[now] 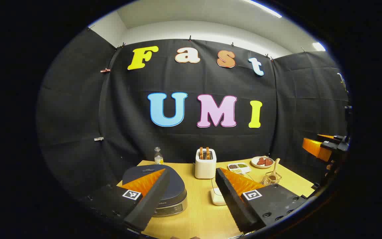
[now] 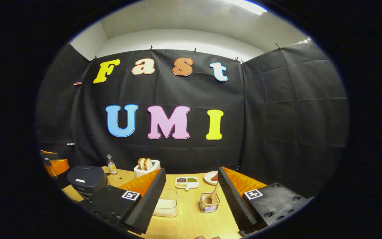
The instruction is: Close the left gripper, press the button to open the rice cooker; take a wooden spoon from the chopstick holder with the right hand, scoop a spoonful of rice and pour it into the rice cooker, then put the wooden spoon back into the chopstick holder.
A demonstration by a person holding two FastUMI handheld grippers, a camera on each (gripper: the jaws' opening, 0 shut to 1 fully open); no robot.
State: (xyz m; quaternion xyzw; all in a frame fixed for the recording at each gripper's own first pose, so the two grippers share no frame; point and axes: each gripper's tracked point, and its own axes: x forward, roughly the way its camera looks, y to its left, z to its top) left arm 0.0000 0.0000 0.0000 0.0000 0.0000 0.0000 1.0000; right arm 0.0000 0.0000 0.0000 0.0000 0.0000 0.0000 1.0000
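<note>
The dark rice cooker stands with its lid down at the table's left. Over the near edge, my left gripper hovers open and empty, its left finger crossing in front of the cooker. A wooden spoon stands in the wire chopstick holder on the right. A clear container of rice sits mid-table. My right gripper is open and empty, held back from the holder; the left gripper view catches it at far right.
At the back of the wooden table stand a white toaster with bread, a small bottle, a divided dish of grains and a plate. Black cloth walls close the booth.
</note>
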